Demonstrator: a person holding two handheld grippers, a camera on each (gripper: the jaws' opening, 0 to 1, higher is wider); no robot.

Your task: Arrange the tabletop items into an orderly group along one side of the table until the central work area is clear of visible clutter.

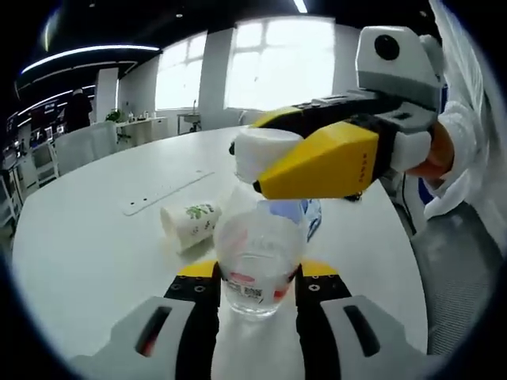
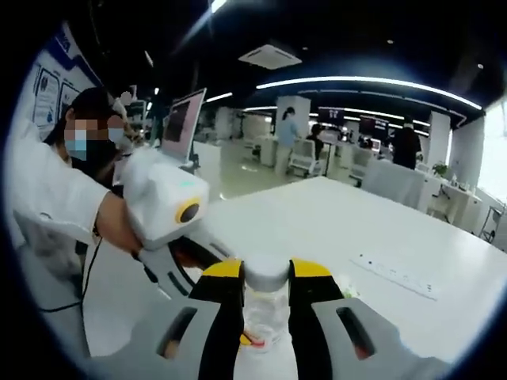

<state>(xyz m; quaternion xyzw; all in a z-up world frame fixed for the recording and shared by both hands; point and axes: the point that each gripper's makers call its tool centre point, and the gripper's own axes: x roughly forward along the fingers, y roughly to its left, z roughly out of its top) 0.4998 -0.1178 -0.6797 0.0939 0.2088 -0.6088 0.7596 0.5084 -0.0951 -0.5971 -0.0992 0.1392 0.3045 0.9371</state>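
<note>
A clear plastic bottle stands between the yellow-tipped jaws of my left gripper, which is shut on its lower body. My right gripper reaches in from the right, closed on the bottle's white cap. In the right gripper view that cap sits clamped in my right gripper, with the bottle hanging below it. The left gripper's white body comes in from the left, held by a hand. A paper cup with a green print lies on its side just left of the bottle.
The round white table carries a long white strip beyond the cup, also seen as the strip on the right. A person in white stands at the table's right edge. Chairs and desks lie farther back.
</note>
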